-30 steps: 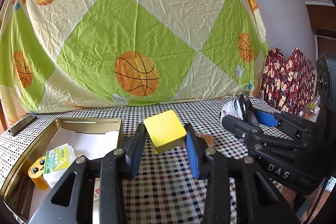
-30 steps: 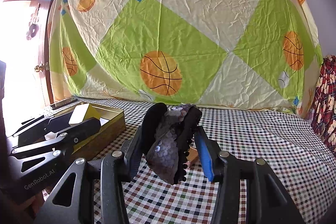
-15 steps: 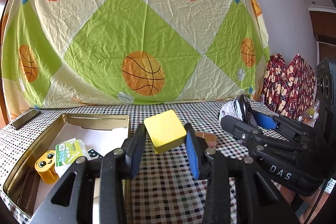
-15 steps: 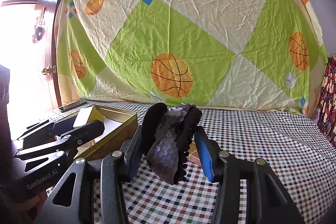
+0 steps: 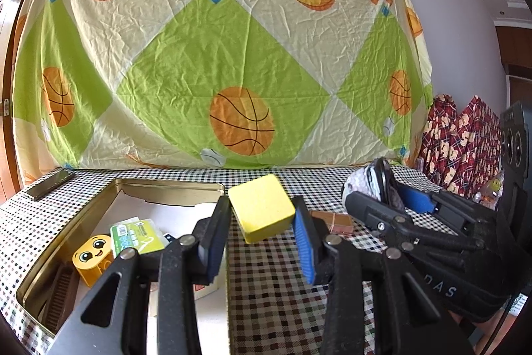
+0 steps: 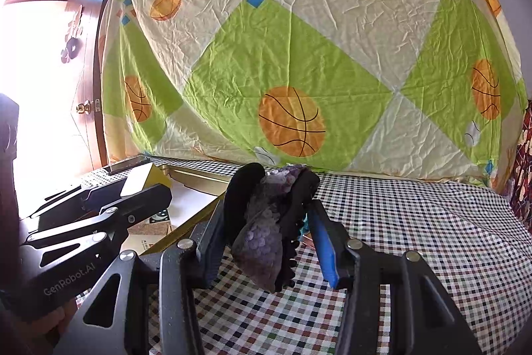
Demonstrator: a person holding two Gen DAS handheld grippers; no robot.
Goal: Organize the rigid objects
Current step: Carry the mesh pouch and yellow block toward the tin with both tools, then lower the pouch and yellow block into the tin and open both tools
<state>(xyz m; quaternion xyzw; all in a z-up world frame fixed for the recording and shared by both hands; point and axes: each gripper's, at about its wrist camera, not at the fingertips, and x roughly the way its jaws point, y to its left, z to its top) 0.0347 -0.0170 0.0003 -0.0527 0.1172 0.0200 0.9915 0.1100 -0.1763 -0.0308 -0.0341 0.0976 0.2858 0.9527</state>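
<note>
left gripper point(image 5: 261, 238) grips a yellow block point(image 5: 261, 207) beside the gold tin point(image 5: 83, 215); right gripper point(image 6: 266, 235) clamps a sequined hair claw point(image 6: 269, 222).

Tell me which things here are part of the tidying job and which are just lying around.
Part of the job:
yellow block, held in the left gripper
sequinned hair clip, held in the right gripper
gold tin
brown packet

Lying around:
phone
basketball sheet
red fabric
</note>
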